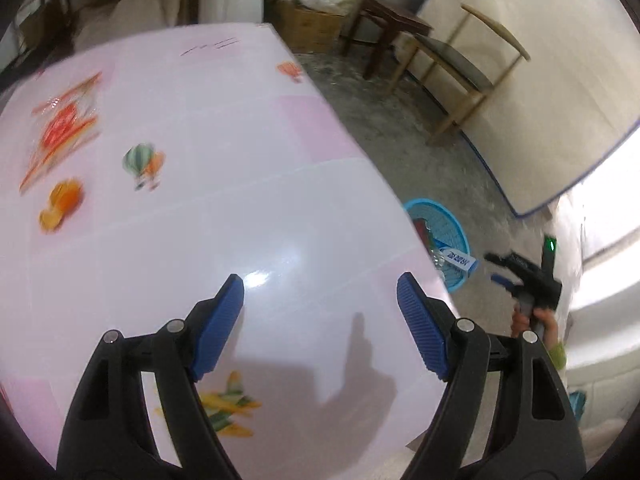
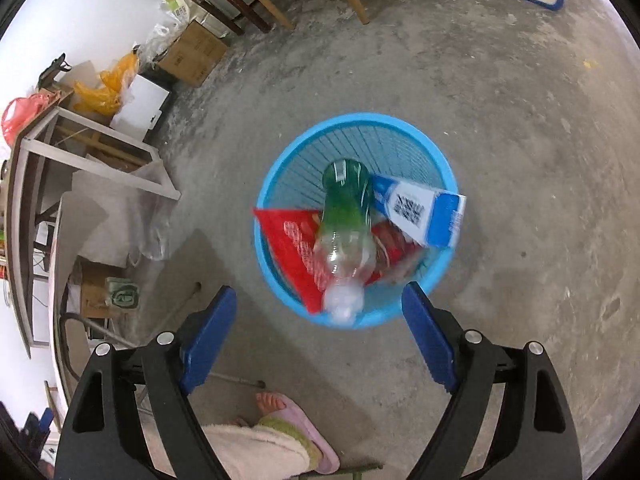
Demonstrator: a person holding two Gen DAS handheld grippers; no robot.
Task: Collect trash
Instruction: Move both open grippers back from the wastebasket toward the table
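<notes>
My left gripper (image 1: 320, 284) hangs open over the pink printed tablecloth (image 1: 248, 184), nothing between its blue pads. Far to its left lie a red-and-orange wrapper (image 1: 64, 128) and an orange piece that looks like peel (image 1: 62, 204), both blurred. On the floor past the table's right edge stands the blue basket (image 1: 450, 220). My right gripper (image 2: 319, 290) is open above that basket (image 2: 280, 152). A green-and-clear plastic bottle (image 2: 344, 216), blurred, lies in it neck up, clear of the pads, beside a red wrapper (image 2: 288, 240) and a blue-and-white carton (image 2: 428, 212). The right gripper (image 1: 491, 267) also shows in the left wrist view, held by a hand.
A wooden chair (image 1: 452, 64), a dark stool (image 1: 384, 28) and a cardboard box with bags (image 1: 312, 24) stand beyond the table. Bare concrete floor surrounds the basket. A person's foot in a pink slipper (image 2: 296, 420) is just below my right gripper. Boxes and a table frame (image 2: 80, 140) crowd the left.
</notes>
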